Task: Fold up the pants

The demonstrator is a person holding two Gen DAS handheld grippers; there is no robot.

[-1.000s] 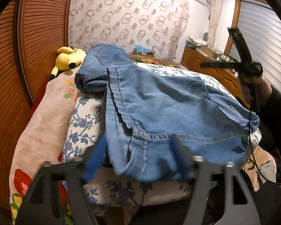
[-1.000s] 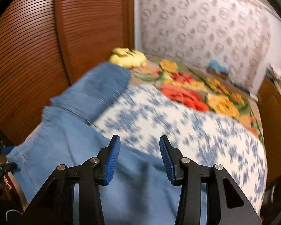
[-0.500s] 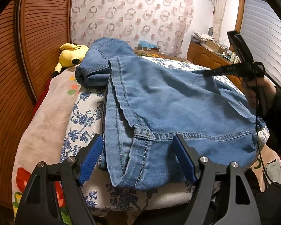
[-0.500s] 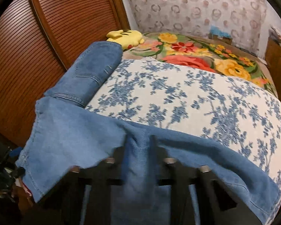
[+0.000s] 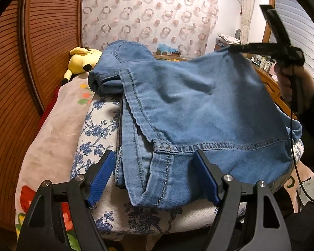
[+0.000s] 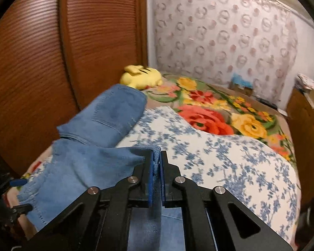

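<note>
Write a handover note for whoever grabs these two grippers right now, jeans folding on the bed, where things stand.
Left gripper: open, jaws spread at the near hem of the jeans, holding nothing.
Right gripper: shut on a pinch of the jeans' edge, lifted off the floral quilt.
Jeans lie along the bed; the far end is bunched near the yellow plush toy.
Done: one edge gripped and raised.
Left: probably carry that edge across to make the fold, grip or pin the near hem with the left, then smooth and finish.
</note>
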